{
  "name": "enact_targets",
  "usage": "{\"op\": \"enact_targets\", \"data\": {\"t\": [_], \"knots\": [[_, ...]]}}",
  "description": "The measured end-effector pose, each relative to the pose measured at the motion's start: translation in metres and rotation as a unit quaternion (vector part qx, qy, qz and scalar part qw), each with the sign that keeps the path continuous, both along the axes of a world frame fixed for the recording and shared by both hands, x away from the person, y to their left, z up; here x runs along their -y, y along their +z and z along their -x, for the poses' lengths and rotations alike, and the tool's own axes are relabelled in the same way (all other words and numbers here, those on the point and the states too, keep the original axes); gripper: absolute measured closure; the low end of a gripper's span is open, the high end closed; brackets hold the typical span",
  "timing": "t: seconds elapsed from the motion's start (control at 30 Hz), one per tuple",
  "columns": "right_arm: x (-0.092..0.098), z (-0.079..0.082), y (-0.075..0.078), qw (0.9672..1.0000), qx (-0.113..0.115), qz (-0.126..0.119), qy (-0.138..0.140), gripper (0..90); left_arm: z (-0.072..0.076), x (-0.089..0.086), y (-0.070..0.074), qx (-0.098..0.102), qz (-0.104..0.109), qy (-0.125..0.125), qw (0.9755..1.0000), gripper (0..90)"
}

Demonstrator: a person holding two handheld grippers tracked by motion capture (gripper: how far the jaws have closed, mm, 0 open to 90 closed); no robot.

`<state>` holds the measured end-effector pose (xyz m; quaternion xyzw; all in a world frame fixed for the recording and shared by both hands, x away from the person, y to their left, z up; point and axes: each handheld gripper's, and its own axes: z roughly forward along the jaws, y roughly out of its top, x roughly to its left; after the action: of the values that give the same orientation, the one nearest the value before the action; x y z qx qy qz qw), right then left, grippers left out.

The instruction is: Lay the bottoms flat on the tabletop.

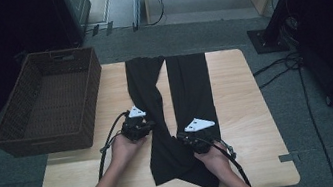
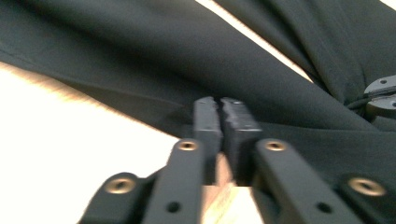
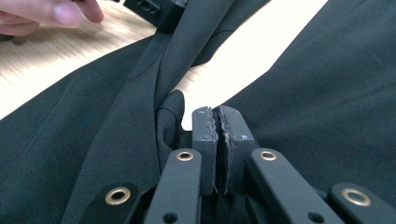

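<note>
Dim room, dark corners; the pale wooden table (image 1: 238,112) glares white in both gripper views; left gripper view blurred.

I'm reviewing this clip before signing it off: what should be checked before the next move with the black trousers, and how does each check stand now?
1. Left gripper shut at the edge of the black trousers: ok, jaws together; cloth between the pads: cannot tell.
2. Right gripper shut at the crotch fold: ok, jaws together; cloth actually pinched: cannot tell.
3. Trouser legs lying flat: not ok, the left leg is twisted and narrowed midway.
4. Trousers fully on the table: not ok, the leg ends hang over the far edge.
5. Wicker basket free to receive: ok, nothing in it, standing at the table's left edge.
</note>
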<state>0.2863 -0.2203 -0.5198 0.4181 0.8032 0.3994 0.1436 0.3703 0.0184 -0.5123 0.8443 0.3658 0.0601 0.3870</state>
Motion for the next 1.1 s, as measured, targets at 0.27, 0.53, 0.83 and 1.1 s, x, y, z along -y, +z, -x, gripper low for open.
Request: {"op": "enact_targets", "data": {"t": [0.27, 0.53, 0.83, 1.1], "knots": [[0.0, 0.0, 0.0, 1.0, 0.001, -0.001, 0.001, 85.9, 0.0, -0.017, 0.033, -0.008, 0.061, -0.003, 0.9981, 90.0], [0.0, 0.001, 0.0, 1.0, 0.0, -0.002, -0.003, 85.9, 0.009, -0.054, 0.056, -0.004, 0.068, 0.015, 0.9975, 90.0], [0.0, 0.0, 0.0, 1.0, -0.005, -0.003, -0.006, 85.8, 0.016, -0.043, 0.041, -0.066, 0.069, 0.019, 0.9953, 61.9], [-0.001, 0.0, 0.0, 1.0, -0.004, -0.003, -0.008, 85.8, 0.017, -0.013, 0.018, -0.085, 0.03, 0.025, 0.9956, 41.5]]}}
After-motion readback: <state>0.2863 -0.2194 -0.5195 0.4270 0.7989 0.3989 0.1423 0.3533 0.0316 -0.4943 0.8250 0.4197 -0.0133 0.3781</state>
